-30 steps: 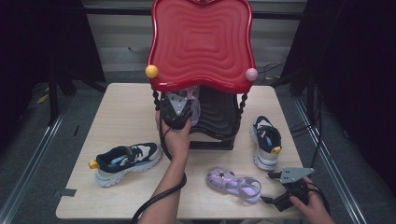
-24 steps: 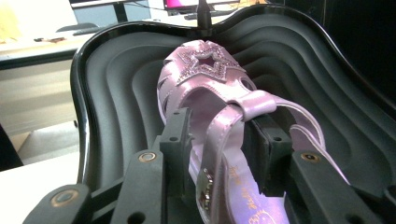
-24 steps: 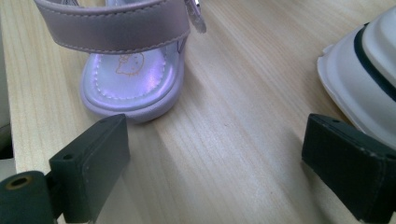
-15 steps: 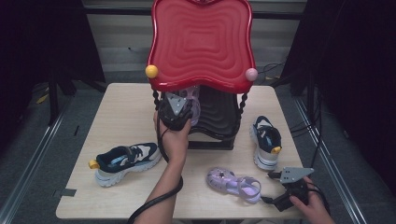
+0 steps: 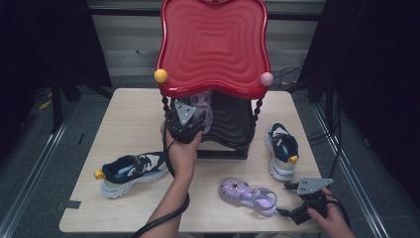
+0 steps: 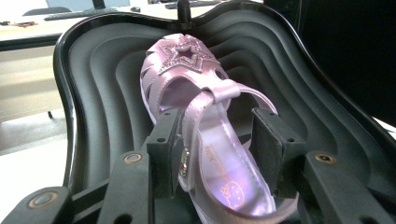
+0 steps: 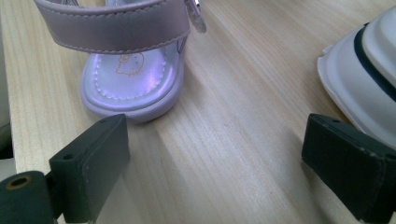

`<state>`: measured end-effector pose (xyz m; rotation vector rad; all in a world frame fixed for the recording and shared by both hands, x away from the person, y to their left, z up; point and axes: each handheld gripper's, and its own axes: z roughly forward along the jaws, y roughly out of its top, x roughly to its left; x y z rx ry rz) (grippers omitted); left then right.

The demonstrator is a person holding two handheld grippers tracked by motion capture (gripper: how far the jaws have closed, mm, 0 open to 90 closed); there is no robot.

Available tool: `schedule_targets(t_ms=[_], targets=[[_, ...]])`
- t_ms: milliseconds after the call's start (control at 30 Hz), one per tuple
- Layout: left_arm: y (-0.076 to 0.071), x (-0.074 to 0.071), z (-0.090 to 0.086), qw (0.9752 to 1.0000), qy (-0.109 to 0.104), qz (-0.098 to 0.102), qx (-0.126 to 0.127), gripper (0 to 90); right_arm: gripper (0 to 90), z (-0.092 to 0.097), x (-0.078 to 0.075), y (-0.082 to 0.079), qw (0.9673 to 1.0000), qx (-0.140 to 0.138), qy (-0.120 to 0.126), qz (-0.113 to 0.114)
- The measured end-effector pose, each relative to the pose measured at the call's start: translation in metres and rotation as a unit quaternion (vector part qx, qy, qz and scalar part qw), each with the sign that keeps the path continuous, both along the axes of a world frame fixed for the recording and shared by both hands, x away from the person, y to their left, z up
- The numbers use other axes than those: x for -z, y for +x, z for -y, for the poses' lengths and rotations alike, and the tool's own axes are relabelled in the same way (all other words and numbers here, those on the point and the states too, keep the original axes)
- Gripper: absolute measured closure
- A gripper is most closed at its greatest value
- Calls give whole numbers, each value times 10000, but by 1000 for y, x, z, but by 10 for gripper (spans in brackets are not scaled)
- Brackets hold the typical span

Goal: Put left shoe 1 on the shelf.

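While the right gripper (image 5: 292,187) rests at the table's (image 5: 129,114) near right corner with its jaws wide apart and nothing between them, a lilac sandal (image 5: 247,193) lies just in front of it, a white-soled sneaker (image 5: 282,151) beyond. Farther left lies a navy sneaker (image 5: 130,171). Farther back, the left gripper (image 6: 217,140) reaches into the black lower shelf (image 6: 98,84) under the red rack top (image 5: 213,44); its jaws have just been opening, with the star-trimmed lilac sandal (image 6: 205,102) between them, resting on that shelf, right pad clear.
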<state>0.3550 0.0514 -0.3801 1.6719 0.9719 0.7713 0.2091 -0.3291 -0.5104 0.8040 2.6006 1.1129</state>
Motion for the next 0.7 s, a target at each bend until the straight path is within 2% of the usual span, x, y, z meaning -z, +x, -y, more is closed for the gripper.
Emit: schedule_targets(t_ms=[267,300,333,400,700], targets=[[-7,-2,-5,9999,65,-74,141,506,68,0,0,0,10000,-1,0,0],[-9,-2,-5,9998,-62,-65,178,495,69,0,0,0,10000,-1,0,0],[-9,-2,-5,9998,-62,-65,178,490,69,0,0,0,10000,-1,0,0],[-11,-3,-8,9996,42,-123,257,476,69,0,0,0,10000,0,0,-3],[-19,-4,-15,9977,5,-349,577,420,69,0,0,0,10000,0,-1,1]])
